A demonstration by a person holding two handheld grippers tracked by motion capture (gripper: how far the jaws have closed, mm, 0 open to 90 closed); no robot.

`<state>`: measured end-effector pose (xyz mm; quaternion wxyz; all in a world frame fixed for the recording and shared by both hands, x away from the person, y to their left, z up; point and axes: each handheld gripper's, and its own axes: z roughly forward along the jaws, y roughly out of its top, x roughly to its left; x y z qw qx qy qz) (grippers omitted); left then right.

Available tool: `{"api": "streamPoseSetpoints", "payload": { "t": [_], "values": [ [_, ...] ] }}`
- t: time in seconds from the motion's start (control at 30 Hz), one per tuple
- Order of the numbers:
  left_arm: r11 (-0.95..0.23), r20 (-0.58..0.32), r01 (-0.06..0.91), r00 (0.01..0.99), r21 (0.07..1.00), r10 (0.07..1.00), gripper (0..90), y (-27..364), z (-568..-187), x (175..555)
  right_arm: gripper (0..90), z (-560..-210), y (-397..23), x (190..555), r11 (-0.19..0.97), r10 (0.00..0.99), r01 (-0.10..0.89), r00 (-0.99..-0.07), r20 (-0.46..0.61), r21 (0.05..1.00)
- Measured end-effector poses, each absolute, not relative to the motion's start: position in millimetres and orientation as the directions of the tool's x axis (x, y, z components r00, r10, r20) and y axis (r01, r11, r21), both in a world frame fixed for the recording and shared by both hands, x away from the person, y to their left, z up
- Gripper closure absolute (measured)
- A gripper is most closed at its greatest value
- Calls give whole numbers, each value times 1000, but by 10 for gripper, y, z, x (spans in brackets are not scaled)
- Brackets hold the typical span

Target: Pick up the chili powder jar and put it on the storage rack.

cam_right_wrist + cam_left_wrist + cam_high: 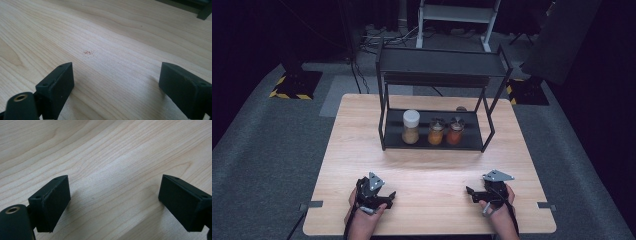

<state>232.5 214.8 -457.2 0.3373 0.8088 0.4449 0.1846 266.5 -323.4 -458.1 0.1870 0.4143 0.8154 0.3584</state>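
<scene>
Both pairs of fingers (52, 202) are spread wide with nothing between them, the left gripper (377, 192) and right gripper (484, 192) each held in a hand low over the near edge of the wooden table (432, 165), well apart from one another, with a faint reddish speck (88, 52) on the bare wood ahead of the right one. Farther off, toward the far middle of the table, stands a black two-tier rack (439, 70), and on its lower shelf sit three jars in a row: a taller white-lidded jar (410, 126) at left, an orange-filled jar (436, 132) just beside it, and a red-filled jar (455, 131) at right.
</scene>
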Motion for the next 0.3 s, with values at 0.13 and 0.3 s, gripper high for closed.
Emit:
{"api": "streamPoseSetpoints", "payload": {
  "t": [0.13, 0.3],
  "values": [
    [-378, 1, 594, 536, 711, 844, 104, 2146, -4573, 2322, 128, -4581, -3233, 2663, 400, 810, 542, -586, -8, 740],
    [-378, 1, 593, 536, 711, 844, 104, 2144, -4574, 2319, 129, -4581, -3232, 2662, 399, 811, 542, -586, -8, 739]
  ]
}}
